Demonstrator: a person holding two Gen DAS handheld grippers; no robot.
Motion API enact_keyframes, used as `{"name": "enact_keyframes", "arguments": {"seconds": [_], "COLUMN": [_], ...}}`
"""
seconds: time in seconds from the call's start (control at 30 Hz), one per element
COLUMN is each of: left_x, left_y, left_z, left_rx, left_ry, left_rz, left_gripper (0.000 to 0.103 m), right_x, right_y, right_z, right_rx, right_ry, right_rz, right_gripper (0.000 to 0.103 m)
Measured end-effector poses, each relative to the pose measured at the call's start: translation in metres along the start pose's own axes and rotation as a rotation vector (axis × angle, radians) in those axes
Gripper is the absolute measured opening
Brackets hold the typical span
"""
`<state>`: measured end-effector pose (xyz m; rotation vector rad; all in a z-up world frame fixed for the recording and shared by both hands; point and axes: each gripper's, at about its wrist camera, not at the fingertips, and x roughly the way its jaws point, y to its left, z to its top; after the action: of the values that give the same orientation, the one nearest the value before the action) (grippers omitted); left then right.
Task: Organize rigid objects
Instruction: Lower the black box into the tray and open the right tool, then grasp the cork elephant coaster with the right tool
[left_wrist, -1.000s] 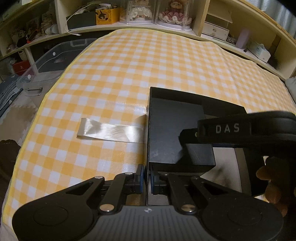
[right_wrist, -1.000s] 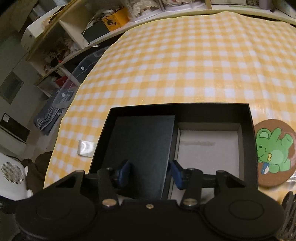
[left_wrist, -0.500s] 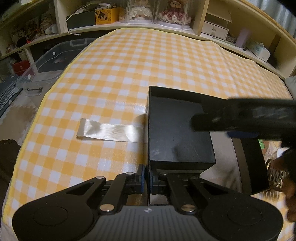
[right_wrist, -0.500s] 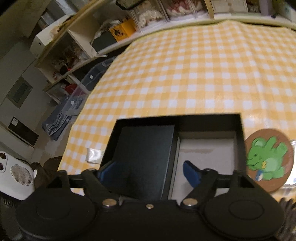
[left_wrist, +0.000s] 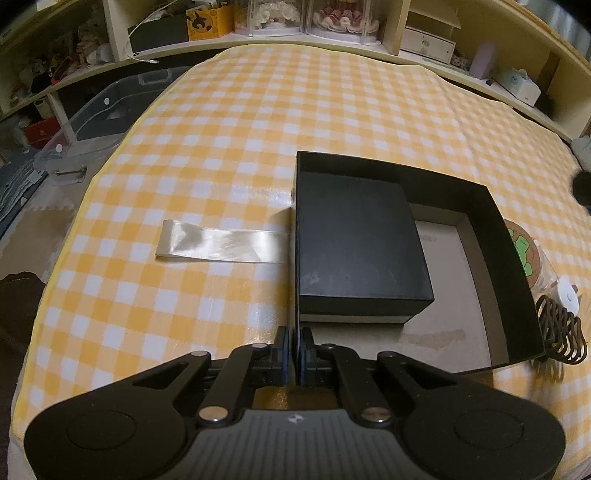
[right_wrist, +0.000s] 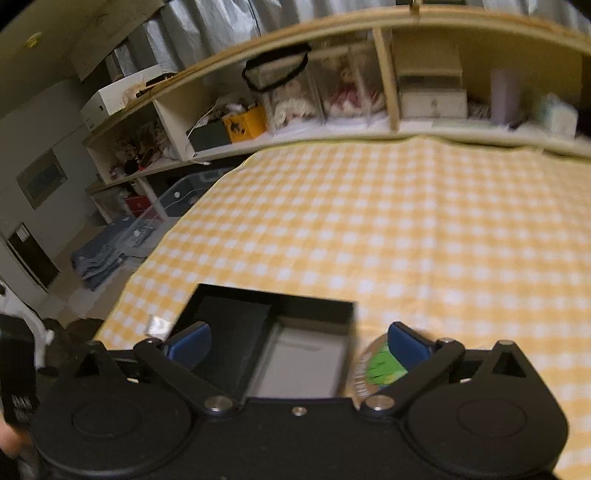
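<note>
A large open black box (left_wrist: 506, 258) sits on the yellow checked table. A smaller black box (left_wrist: 354, 240) lies inside it, in its left half; the right half shows a grey floor (left_wrist: 454, 295). My left gripper (left_wrist: 296, 354) is shut on the big box's left wall near the front corner. My right gripper (right_wrist: 297, 339) is open wide and empty, raised above the box (right_wrist: 273, 299). A round coaster with a green frog (right_wrist: 380, 365) lies right of the box, also visible in the left wrist view (left_wrist: 521, 247).
A silver ribbon (left_wrist: 221, 245) runs left from the box. A brown coiled hair tie (left_wrist: 561, 332) and a small white thing (left_wrist: 565, 293) lie at the box's right. Shelves with doll cases (left_wrist: 306, 16) line the far side. A clear storage bin (left_wrist: 99, 125) stands beside the table's left edge.
My right gripper let go of the small black box, opened wide and lifted up and back, leaving the left wrist view. The left gripper has kept its hold on the box wall.
</note>
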<state>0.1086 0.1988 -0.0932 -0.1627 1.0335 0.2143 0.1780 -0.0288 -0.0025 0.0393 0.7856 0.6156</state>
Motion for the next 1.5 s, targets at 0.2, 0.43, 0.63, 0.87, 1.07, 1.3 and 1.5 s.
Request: {"name": "enact_keyframes", "arguments": {"seconds": [0.2, 0.43, 0.63, 0.87, 1.07, 1.3, 1.5], "left_x": [-0.002, -0.003, -0.004, -0.005, -0.004, -0.003, 0.000], "left_y": [-0.002, -0.005, -0.004, -0.003, -0.003, -0.002, -0.004], "left_z": [0.000, -0.001, -0.002, -0.001, 0.000, 0.005, 0.005], "left_rx": [0.017, 0.039, 0.038, 0.036, 0.038, 0.029, 0.041], "left_ry": [0.000, -0.011, -0.018, -0.022, -0.030, -0.053, -0.052], "left_rz": [0.012, 0.030, 0.032, 0.019, 0.017, 0.045, 0.058], "left_gripper": [0.005, 0.005, 0.007, 0.005, 0.003, 0.003, 0.003], "right_x": [-0.020, -0.011, 0.021, 0.063, 0.096, 0.108, 0.111], "right_y": [-0.022, -0.045, -0.051, -0.041, -0.035, -0.045, -0.052], "right_z": [-0.017, -0.045, -0.055, -0.065, -0.070, -0.060, -0.058], "right_rx": [-0.141, -0.276, -0.392, -0.613, -0.701, -0.658, -0.647], "right_ry": [-0.004, -0.026, 0.020, 0.146, 0.210, 0.192, 0.196], "right_rz": [-0.098, -0.158, -0.114, -0.094, -0.087, -0.059, -0.023], "right_gripper": [0.103, 0.103, 0.103, 0.103, 0.103, 0.103, 0.102]}}
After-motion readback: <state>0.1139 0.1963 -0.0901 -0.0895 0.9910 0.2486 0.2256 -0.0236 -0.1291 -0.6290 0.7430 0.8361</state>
